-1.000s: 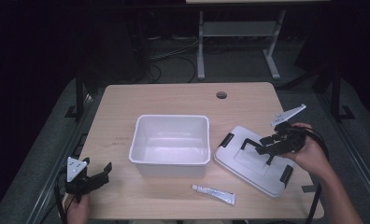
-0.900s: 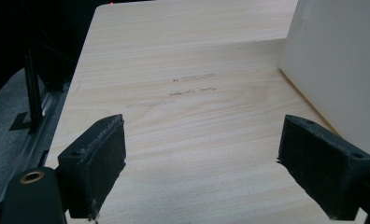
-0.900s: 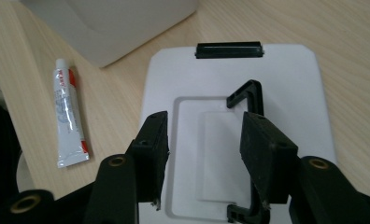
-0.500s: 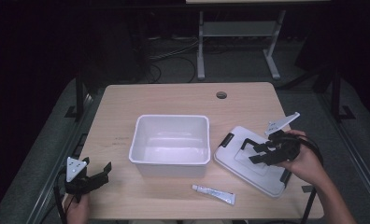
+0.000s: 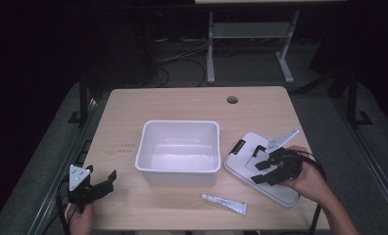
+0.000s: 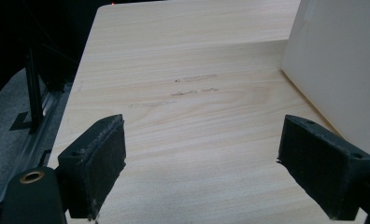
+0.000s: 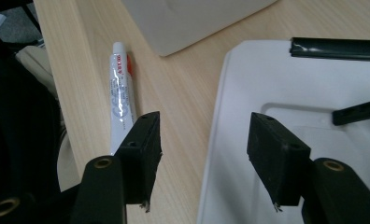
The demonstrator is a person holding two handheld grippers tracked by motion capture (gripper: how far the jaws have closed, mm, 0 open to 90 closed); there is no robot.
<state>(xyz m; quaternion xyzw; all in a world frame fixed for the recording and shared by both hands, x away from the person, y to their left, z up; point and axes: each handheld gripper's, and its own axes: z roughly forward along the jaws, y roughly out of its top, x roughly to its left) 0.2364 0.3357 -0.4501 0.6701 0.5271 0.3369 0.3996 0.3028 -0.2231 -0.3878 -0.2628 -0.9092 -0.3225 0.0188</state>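
Note:
An empty white bin (image 5: pixel 180 123) stands mid-table. To its right lies its white lid (image 5: pixel 280 193) with black latches. A small white tube (image 5: pixel 225 203) lies near the front edge. My right gripper (image 5: pixel 257 166) hovers low over the lid; in the right gripper view the right gripper (image 7: pixel 204 154) straddles the edge of the lid (image 7: pixel 276 79), with the tube (image 7: pixel 120 88) just left of it. Its jaws have just been opening and the pads press on nothing. My left gripper (image 5: pixel 107 181) rests open at the front left, and the left gripper (image 6: pixel 202 163) has bare wood between its pads.
The wooden table (image 5: pixel 182 103) has a cable hole (image 5: pixel 232 100) at the back. The wall of the bin (image 6: pixel 337 60) stands close on the right of my left gripper. A metal stand (image 5: pixel 246 34) and cables sit on the dark floor behind.
My right gripper has moved toward the front and left across the lid and a little lower, and its jaws stand wider. The left gripper has stayed put.

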